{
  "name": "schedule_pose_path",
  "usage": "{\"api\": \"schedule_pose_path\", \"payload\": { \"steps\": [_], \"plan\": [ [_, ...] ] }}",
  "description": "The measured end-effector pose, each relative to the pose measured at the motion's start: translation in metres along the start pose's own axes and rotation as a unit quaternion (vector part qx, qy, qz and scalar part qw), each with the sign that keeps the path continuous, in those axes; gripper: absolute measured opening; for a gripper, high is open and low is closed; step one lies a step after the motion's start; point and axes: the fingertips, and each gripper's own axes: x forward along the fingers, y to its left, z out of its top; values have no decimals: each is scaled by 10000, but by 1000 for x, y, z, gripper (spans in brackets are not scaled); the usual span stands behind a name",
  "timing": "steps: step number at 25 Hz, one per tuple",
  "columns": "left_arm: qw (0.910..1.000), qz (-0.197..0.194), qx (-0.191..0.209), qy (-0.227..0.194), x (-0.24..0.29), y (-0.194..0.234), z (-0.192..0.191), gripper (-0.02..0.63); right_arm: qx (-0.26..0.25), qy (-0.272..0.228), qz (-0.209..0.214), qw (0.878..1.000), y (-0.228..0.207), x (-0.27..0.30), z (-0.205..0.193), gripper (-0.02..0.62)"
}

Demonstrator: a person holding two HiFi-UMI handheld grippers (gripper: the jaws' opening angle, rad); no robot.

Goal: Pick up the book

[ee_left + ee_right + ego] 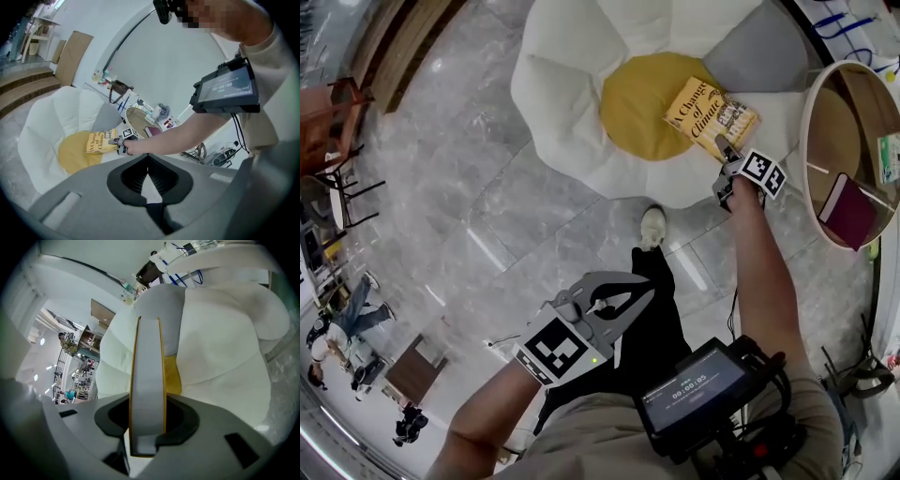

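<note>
The book [711,114] is yellow with "A Change of Climate" on its cover. It hangs just over the yellow centre [637,103] of a white flower-shaped seat [562,103]. My right gripper [724,148] is shut on its near corner. In the right gripper view the book [147,371] stands on edge, its page block clamped between the jaws of the right gripper [146,425]. From the left gripper view I see the book [101,140] and the right gripper [116,140] at arm's length. My left gripper [645,296] hangs low over the floor, its jaws touching with nothing held; the same gripper [148,161] shows its pads meeting.
A grey cushion [750,47] lies on the seat's far right. To the right stands a round white-rimmed shelf [811,141] with a maroon book [848,211] inside. The person's shoe [652,227] rests on the grey tiled floor. A screen device [694,394] hangs at the chest.
</note>
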Motion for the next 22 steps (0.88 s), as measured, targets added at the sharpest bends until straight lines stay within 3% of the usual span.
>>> {"api": "schedule_pose_path", "payload": {
  "steps": [5,18,22],
  "plan": [
    [9997,-3,176,-179,-41,-34,14,8,172,-240,357,9989,56,-61,-9,143],
    [9963,-152,548,-638,-155,-141,-18,8,320,-763,1190,9894,182,-230,-91,143],
    [9939,-141,867,-666,-186,-167,-30,8,331,-876,1312,9869,209,-277,-119,144]
  ]
}}
